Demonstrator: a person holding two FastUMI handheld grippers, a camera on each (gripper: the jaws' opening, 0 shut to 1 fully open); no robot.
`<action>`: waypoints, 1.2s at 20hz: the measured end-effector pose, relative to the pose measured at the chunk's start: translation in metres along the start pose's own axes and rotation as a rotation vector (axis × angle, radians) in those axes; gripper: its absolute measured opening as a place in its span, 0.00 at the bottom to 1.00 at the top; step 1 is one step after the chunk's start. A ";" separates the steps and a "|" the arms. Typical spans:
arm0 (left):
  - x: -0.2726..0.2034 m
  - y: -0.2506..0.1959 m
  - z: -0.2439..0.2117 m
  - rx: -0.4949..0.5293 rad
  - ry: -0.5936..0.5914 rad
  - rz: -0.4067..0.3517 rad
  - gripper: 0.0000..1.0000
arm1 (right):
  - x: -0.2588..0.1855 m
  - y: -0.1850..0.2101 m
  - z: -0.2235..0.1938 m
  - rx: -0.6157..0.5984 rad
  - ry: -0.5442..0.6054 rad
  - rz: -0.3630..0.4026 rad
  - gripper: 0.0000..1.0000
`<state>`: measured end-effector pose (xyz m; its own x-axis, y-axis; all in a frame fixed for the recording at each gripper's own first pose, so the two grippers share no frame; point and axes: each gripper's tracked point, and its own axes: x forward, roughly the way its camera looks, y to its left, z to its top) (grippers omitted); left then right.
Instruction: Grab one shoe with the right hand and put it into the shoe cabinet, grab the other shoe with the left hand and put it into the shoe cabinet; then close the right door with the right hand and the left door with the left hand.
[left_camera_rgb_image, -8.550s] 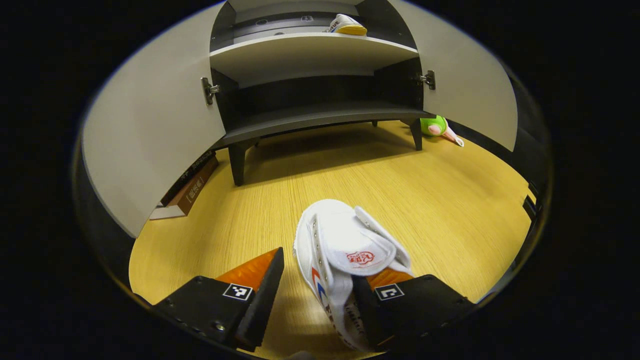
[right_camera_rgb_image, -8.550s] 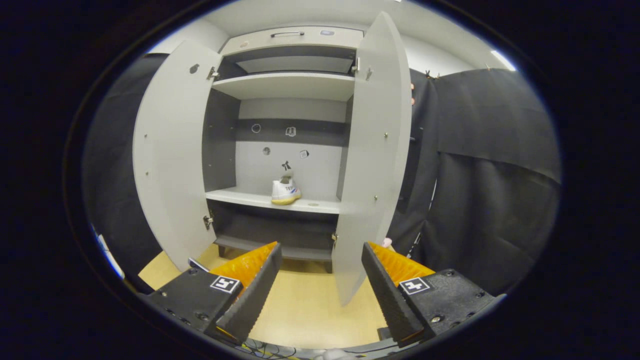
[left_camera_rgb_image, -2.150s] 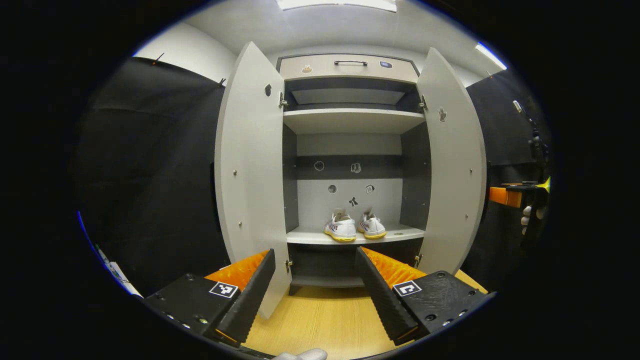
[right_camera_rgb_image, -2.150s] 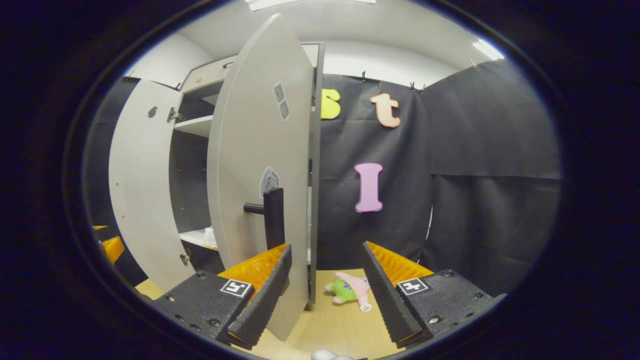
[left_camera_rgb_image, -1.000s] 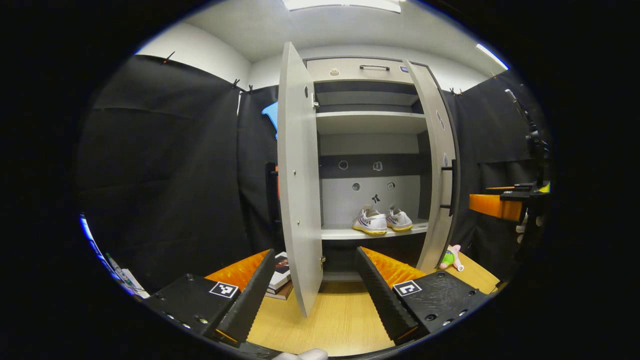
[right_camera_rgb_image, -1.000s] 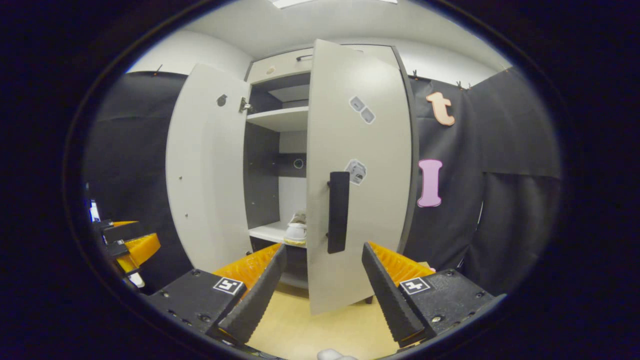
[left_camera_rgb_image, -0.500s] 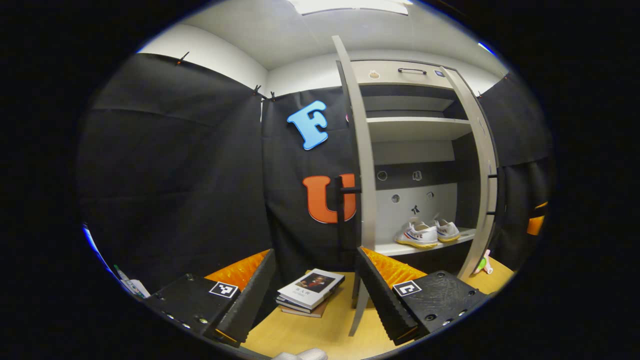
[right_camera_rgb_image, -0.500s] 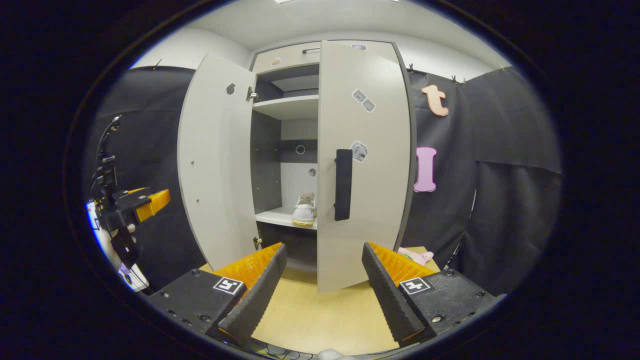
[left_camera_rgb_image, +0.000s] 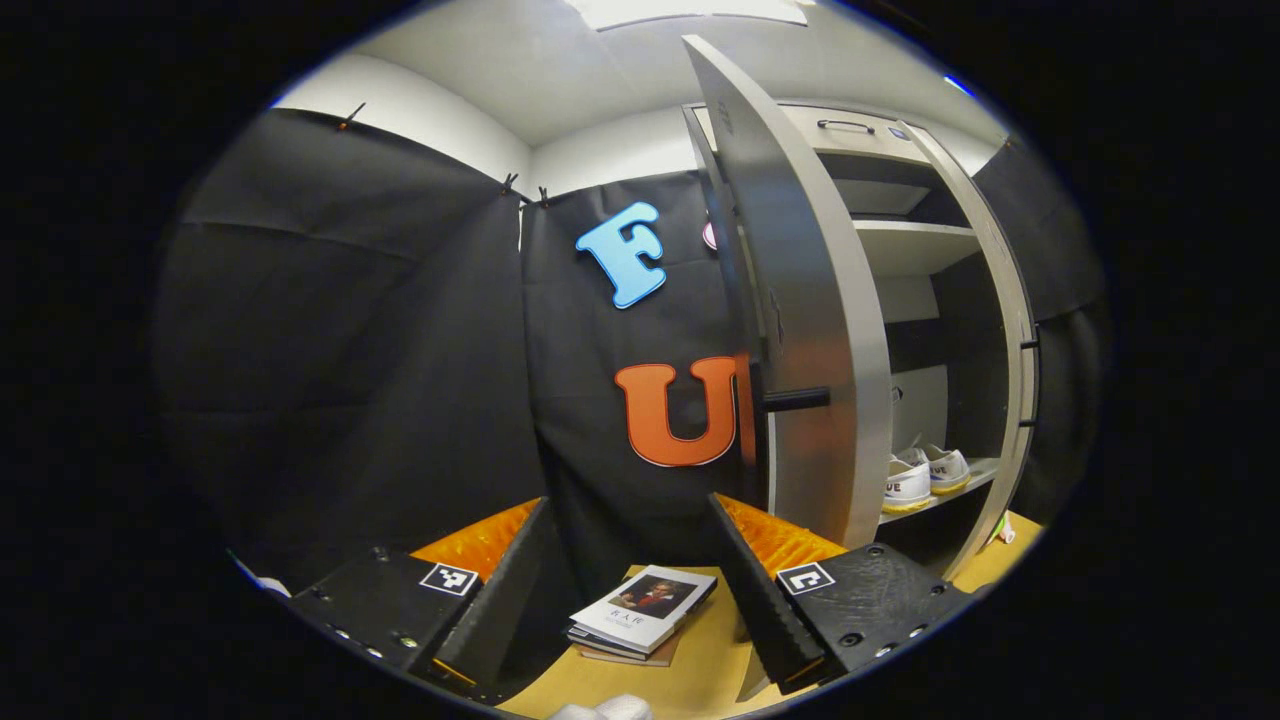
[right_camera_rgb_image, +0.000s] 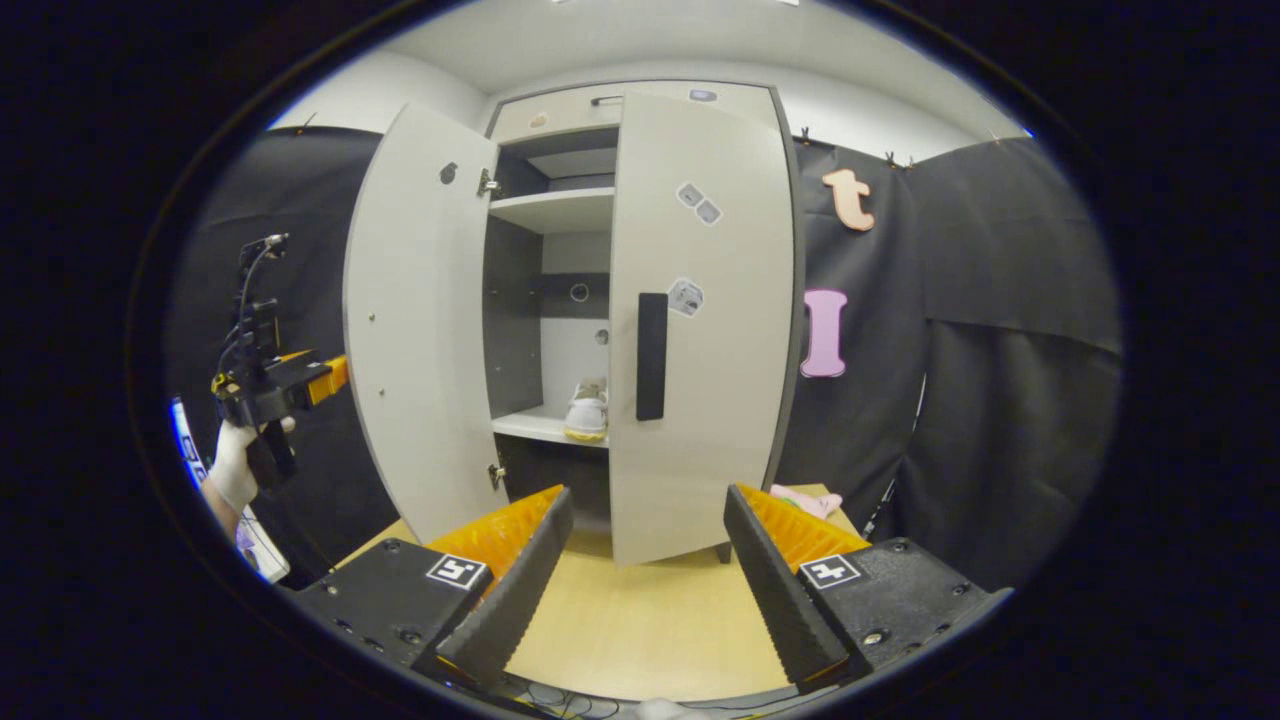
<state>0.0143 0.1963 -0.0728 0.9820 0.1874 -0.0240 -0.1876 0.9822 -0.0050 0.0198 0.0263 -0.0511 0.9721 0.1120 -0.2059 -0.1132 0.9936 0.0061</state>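
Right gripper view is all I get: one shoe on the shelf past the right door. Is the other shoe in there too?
Observer: Yes. The left gripper view shows both shoes side by side.
Operator: What's on the far side of the open left door?
Observer: Its handle, a dark bar sticking out of the outer face.
Operator: Anything on the floor there?
Observer: A small stack of books, seen between the left gripper's open jaws.

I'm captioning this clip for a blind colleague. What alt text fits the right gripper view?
A grey shoe cabinet stands ahead, its right door shut or nearly so and its left door wide open, with a white shoe on a shelf between. The open right gripper frames the bottom; at far left, a gloved hand holds the left gripper.
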 end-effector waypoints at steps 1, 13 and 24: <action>0.000 -0.002 -0.002 -0.011 -0.001 -0.002 0.91 | 0.000 0.001 -0.001 0.001 0.002 0.001 0.97; -0.015 -0.065 0.003 -0.039 -0.004 -0.117 0.89 | -0.005 -0.003 -0.003 0.000 0.002 0.014 0.97; -0.017 -0.186 0.006 -0.033 0.044 -0.302 0.96 | -0.012 -0.034 0.001 0.008 -0.015 -0.016 0.97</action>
<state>0.0324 0.0104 -0.0659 0.9916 -0.1147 -0.0593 0.1118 0.9924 -0.0510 0.0124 -0.0090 -0.0477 0.9769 0.0962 -0.1910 -0.0959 0.9953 0.0107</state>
